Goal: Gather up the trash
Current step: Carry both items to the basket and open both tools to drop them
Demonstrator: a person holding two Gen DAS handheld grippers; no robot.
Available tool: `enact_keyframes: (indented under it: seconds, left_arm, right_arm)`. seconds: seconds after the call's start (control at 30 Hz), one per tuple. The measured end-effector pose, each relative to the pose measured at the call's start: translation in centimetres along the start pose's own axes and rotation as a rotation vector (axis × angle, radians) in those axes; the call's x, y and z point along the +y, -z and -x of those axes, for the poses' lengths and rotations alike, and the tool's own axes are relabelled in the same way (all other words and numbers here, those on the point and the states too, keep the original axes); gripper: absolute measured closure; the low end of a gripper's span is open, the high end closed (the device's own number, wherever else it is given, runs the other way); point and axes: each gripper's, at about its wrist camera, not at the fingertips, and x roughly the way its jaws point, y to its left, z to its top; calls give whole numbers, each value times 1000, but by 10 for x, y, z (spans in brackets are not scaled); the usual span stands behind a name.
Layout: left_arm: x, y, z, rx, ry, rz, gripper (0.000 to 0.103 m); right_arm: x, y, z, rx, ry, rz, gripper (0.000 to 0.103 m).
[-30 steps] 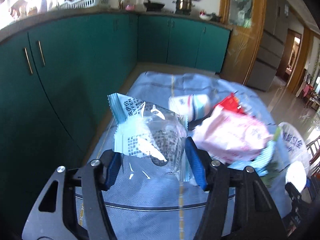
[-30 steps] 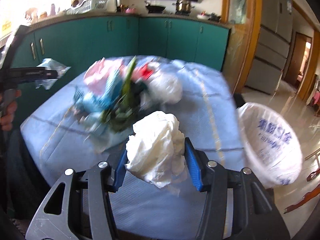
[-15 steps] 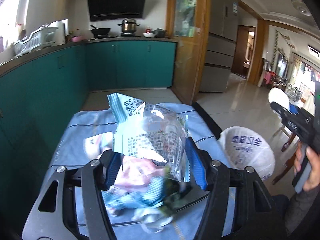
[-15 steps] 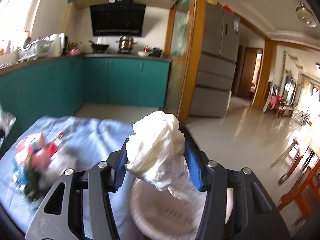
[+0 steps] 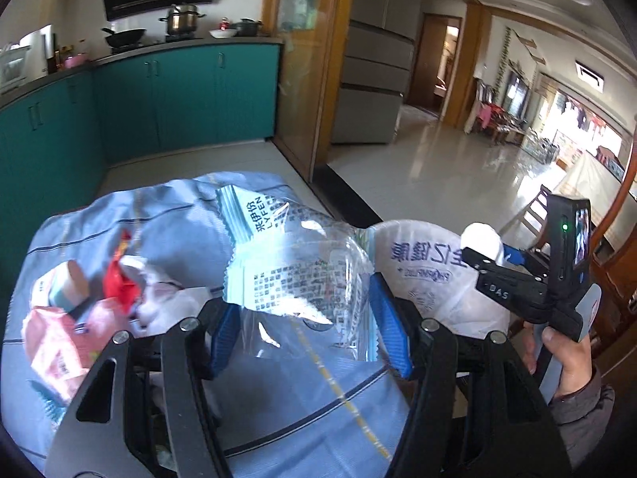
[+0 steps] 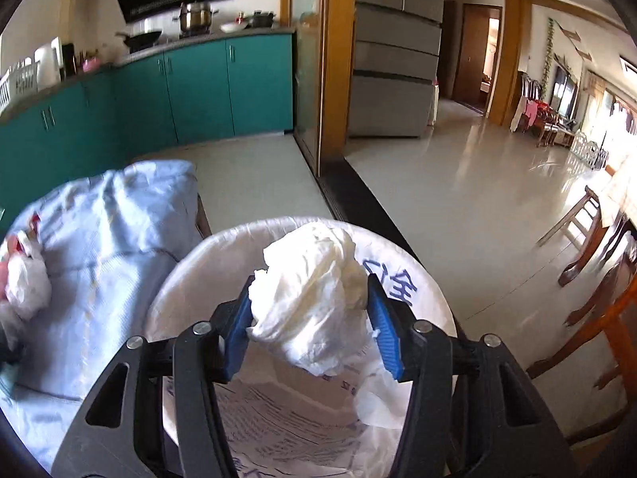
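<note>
My left gripper [image 5: 306, 330] is shut on a clear and light-blue snack wrapper [image 5: 294, 263], held above the blue tablecloth [image 5: 167, 215]. My right gripper [image 6: 310, 326] is shut on a crumpled white tissue wad [image 6: 314, 302], held over the open mouth of the white-lined trash bin [image 6: 191, 275]. The bin also shows in the left wrist view [image 5: 422, 271], to the right of the table, with the right gripper [image 5: 493, 251] over it. Several more wrappers [image 5: 79, 310] lie piled on the cloth at left.
Teal kitchen cabinets [image 5: 179, 99] stand behind the table. A grey fridge [image 6: 394, 59] and shiny tiled floor [image 6: 477, 199] lie beyond. Wooden chairs [image 6: 597, 279] stand at the right. A white plastic bag [image 6: 26, 279] lies on the cloth at left.
Both grippers have swung right from the trash pile. The right one carried the tissue from above the table to over the bin. The left one followed with the wrapper.
</note>
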Motion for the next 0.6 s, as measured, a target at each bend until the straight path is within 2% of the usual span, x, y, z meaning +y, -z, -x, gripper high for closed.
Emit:
enact_keyframes:
  seconds: [0.07, 0.3, 0.47, 0.57, 0.6]
  left_arm:
    - [-10, -1, -11, 16, 15, -16, 41]
    - [-38, 0, -41, 52, 57, -61, 41]
    - [-64, -3, -72, 104, 149, -89, 40]
    - [-86, -3, -86, 110, 196, -127, 28]
    - [-91, -2, -90, 115, 201, -137, 21]
  right_arm:
    - [1, 2, 1, -12, 30, 1, 34]
    - [-24, -6, 21, -123, 63, -126, 23]
    - [-46, -13, 24, -161, 132, -249, 21]
    - [-54, -10, 22, -164, 131, -286, 21]
    - [-56, -9, 22, -162, 139, -285, 21]
